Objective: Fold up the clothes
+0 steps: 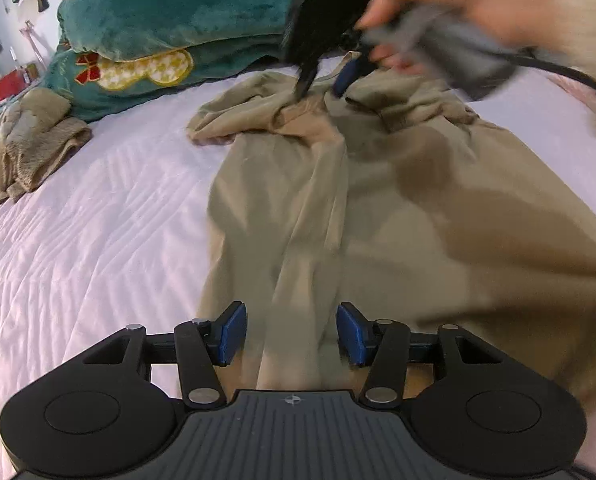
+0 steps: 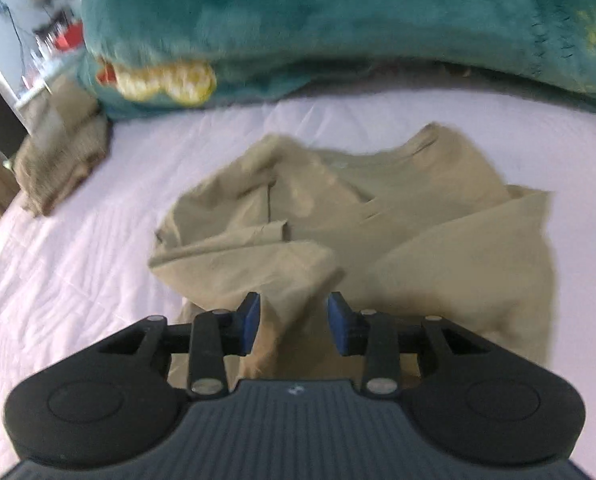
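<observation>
Left wrist view
Left tongs (image 1: 291, 334): we find them spread apart, blue pads on either side of a raised ridge of cloth, not closed on it.
Shirt (image 1: 378, 208): we record a khaki garment lying rumpled on the bed, its bulk running from the tongs toward the collar end far from the camera.
Right tongs (image 1: 322, 82): we see them at the collar end of the shirt, tips down on the bunched fabric; motion blur prevents us from telling here whether they grip it.
Hand (image 1: 450, 4): a person's hand holds the right tool from above, with a dark cable trailing off to the right.
Bed (image 1: 77, 240): pale pink quilted cover, bare to the left of the shirt.
Brown cloth (image 1: 33, 140): a fuzzy heap near the left edge of the bed, well apart from the shirt.
Green pillows (image 1: 169, 20): stacked at the head of the bed, beyond the shirt.

Right wrist view
Right tongs (image 2: 293, 326): we find the pads apart, a peak of fabric standing between them without being pinched.
Shirt (image 2: 418, 208): crumpled, with the collar toward the green pillows (image 2: 338, 20) and one side folded over onto the body.
Brown cloth (image 2: 61, 160): at the left, beside the lower pillow.
Bed (image 2: 77, 280): the cover shows around the shirt on all visible sides.
</observation>
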### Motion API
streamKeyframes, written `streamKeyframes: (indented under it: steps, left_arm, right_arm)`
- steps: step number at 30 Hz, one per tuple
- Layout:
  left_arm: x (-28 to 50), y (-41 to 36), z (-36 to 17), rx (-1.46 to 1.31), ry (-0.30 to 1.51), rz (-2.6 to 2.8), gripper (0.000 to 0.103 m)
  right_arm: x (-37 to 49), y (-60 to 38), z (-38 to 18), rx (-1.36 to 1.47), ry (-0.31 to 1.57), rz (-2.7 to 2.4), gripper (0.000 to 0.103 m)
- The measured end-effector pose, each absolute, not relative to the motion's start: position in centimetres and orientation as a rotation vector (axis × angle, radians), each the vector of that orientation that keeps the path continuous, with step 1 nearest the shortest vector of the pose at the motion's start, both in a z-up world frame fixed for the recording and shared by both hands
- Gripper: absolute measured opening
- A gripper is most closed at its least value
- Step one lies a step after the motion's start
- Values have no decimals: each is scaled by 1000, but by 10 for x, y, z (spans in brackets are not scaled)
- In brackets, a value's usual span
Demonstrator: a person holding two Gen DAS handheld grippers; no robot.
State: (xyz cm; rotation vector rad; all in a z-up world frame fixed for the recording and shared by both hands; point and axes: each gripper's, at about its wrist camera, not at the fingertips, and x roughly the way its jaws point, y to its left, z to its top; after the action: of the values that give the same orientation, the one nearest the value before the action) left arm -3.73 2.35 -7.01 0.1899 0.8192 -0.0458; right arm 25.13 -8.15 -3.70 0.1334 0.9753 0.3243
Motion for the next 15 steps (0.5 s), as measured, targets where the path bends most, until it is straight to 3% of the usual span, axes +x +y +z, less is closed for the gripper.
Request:
streamKeyframes:
  steps: [3,5,8,10,15]
  left_arm:
    - [-60,31,-67,177,772,-60,48]
    - [-67,34,-61,146,734,-86,34]
    - [-58,37,-63,111,745,-113,33]
    - [-44,40,-78,69,805,-104,32]
    - [-41,50,-83,-1,828,-110,27]
  right_arm:
    - [251,-69,-47,112,976,311,37]
    - [251,-60,-54,98,976,303,36]
    - [251,-47,-64,78,977,290,29]
    - [250,-39,-70,64,977,281,19]
    - [246,-27,-68,4,947,279,9]
